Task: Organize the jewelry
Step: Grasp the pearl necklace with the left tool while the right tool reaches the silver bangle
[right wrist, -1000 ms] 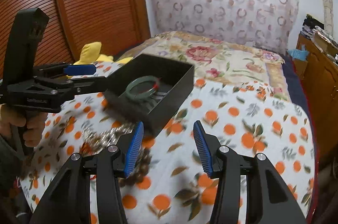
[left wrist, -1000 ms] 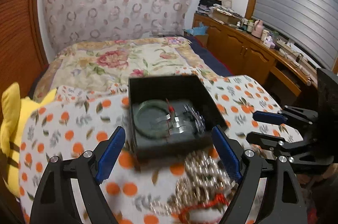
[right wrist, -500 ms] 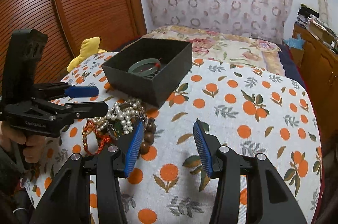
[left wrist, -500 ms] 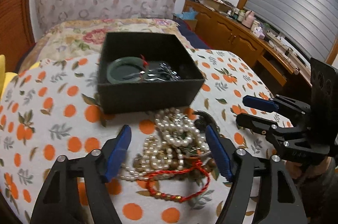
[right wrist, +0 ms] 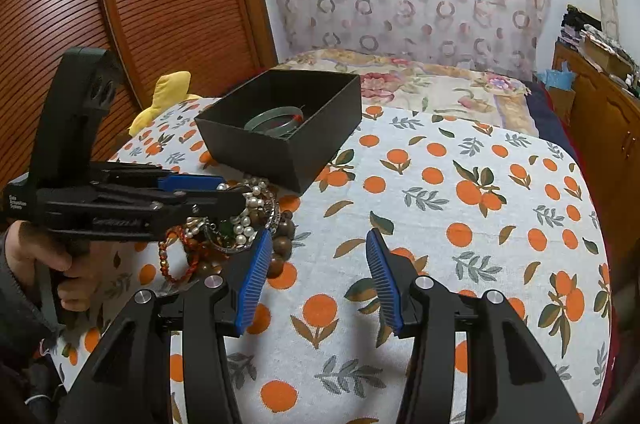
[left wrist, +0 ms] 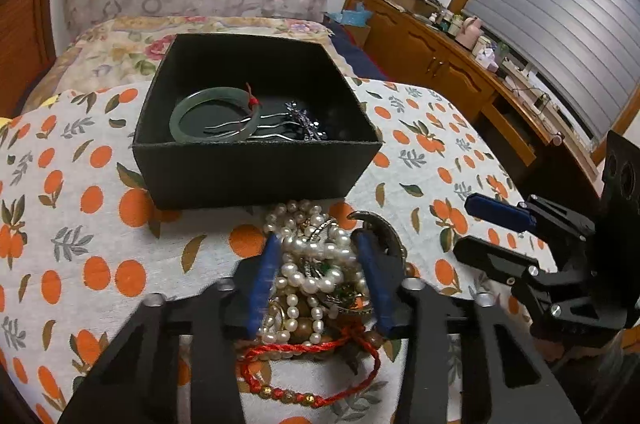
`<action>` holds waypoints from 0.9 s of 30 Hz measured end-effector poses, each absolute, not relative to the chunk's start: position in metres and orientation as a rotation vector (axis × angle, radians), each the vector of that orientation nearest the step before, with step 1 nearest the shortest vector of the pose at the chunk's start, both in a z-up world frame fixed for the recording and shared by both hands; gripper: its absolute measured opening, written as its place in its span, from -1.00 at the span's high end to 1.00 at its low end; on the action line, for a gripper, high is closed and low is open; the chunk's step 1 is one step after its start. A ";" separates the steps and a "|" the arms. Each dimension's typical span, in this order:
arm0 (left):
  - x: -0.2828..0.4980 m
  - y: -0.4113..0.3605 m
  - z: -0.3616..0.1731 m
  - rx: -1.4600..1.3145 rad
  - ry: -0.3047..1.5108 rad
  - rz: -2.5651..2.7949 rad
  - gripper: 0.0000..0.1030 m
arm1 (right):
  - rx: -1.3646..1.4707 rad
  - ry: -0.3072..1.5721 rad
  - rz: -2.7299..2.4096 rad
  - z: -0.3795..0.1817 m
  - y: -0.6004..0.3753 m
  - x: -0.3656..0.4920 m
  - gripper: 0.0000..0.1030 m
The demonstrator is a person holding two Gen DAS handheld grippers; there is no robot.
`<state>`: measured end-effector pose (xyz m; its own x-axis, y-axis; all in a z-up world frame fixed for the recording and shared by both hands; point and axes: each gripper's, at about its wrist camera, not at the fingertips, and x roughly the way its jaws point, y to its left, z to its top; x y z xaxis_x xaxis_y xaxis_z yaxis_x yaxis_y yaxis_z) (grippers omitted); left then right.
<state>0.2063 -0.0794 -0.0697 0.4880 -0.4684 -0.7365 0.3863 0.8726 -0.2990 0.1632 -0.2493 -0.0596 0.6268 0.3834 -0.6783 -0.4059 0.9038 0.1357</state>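
My left gripper [left wrist: 318,276] has dropped onto the jewelry pile [left wrist: 316,284], lower centre of frame, and its jaws have just been closing around the pearls. Tangled strands may drag everything along. The black box [left wrist: 256,167] wall sits just behind; open cloth lies right, where my right gripper [right wrist: 316,280] hangs apart, empty.

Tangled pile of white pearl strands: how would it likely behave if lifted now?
The tangled pile of white pearl strands probably drapes limply. Intertwined with the red braided cord bracelet, it may drag that along. Round beads look slippery.
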 end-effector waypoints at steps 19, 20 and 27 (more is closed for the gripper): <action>0.179 -0.067 -0.025 -0.135 0.791 -0.548 0.88 | -0.054 0.772 0.448 -0.061 -0.240 0.144 -0.01; 0.179 -0.065 -0.020 -0.139 0.777 -0.547 0.88 | -0.052 0.771 0.449 -0.061 -0.240 0.144 -0.01; 0.178 -0.057 0.013 -0.151 0.706 -0.541 0.88 | -0.053 0.770 0.487 -0.059 -0.229 0.150 -0.01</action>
<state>0.1784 -0.0568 0.0132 0.6304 -0.5207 -0.5758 0.4209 0.8525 -0.3101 0.1499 -0.2290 -0.0591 0.6132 0.4029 -0.6795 -0.4410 0.8882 0.1286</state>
